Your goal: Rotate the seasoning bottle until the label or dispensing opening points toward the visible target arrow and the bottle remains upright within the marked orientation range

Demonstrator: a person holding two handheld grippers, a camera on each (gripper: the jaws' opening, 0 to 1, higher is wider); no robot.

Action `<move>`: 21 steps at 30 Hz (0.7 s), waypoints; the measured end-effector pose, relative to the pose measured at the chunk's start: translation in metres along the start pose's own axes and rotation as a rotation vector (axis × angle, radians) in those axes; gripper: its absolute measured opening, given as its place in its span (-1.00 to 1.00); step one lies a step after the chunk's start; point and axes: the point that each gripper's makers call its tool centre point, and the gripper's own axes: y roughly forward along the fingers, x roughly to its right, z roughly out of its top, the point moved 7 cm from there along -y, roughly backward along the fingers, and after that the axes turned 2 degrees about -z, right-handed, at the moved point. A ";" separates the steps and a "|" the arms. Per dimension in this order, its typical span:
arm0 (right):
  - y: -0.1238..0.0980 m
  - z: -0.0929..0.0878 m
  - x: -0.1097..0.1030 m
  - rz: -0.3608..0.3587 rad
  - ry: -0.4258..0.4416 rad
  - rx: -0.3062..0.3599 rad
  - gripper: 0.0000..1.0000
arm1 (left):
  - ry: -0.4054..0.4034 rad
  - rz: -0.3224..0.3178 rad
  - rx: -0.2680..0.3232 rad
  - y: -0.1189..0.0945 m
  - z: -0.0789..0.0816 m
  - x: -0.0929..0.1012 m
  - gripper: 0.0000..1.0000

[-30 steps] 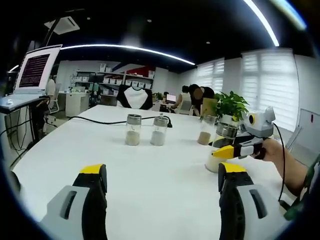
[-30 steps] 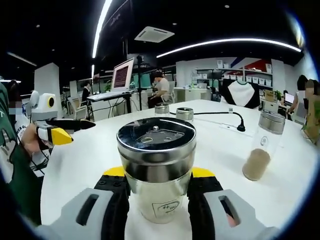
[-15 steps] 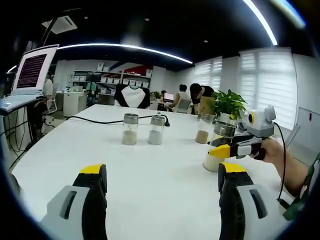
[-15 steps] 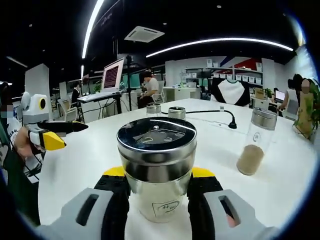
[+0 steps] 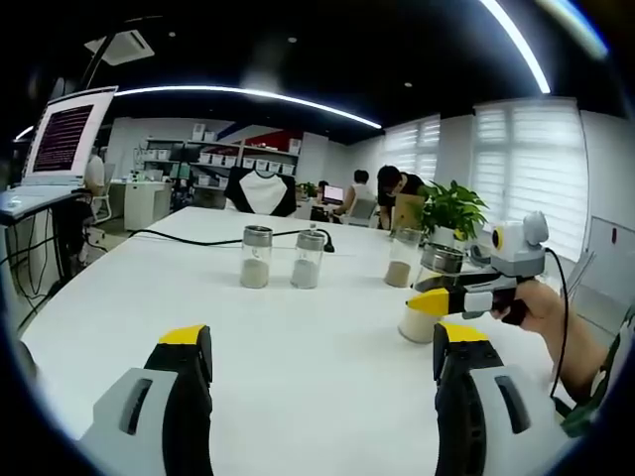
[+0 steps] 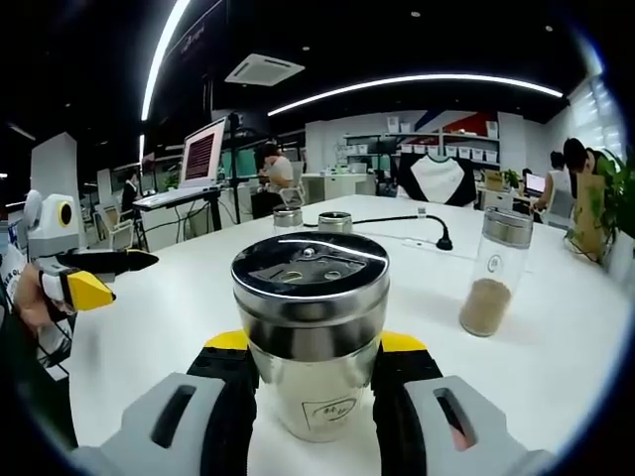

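A glass seasoning bottle (image 6: 310, 397) with a steel lid (image 6: 310, 273), dispensing holes on top and a small label low on its front, stands upright on the white table (image 6: 179, 317). My right gripper (image 6: 313, 342) is shut on it, one yellow-tipped jaw on each side. From the left gripper view the same bottle (image 5: 421, 315) shows at the right, with pale powder in its base and the right gripper (image 5: 466, 295) around it, held by a hand. My left gripper (image 5: 322, 342) hovers low over the table, open, nothing between its jaws. It appears as the left gripper (image 6: 94, 276) at the left edge.
Two similar bottles (image 5: 255, 258) (image 5: 306, 260) stand mid-table and a third bottle (image 5: 401, 260) with brown powder (image 6: 489, 273) beside the held one. A black cable (image 5: 189, 238) runs across the far side. A potted plant (image 5: 451, 210) and a laptop (image 5: 60, 139) flank the table.
In the right gripper view the room has slid left while the bottle stays fixed between the jaws: the right gripper has turned with the bottle. The left gripper stays open.
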 end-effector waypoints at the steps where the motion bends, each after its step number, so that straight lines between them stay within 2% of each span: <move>1: 0.000 0.000 0.000 -0.005 0.003 -0.001 -0.13 | -0.002 0.000 0.002 0.000 0.000 0.000 0.95; 21: 0.000 0.000 -0.004 -0.135 0.055 -0.008 -0.13 | -0.014 -0.001 0.009 -0.001 0.001 0.000 0.94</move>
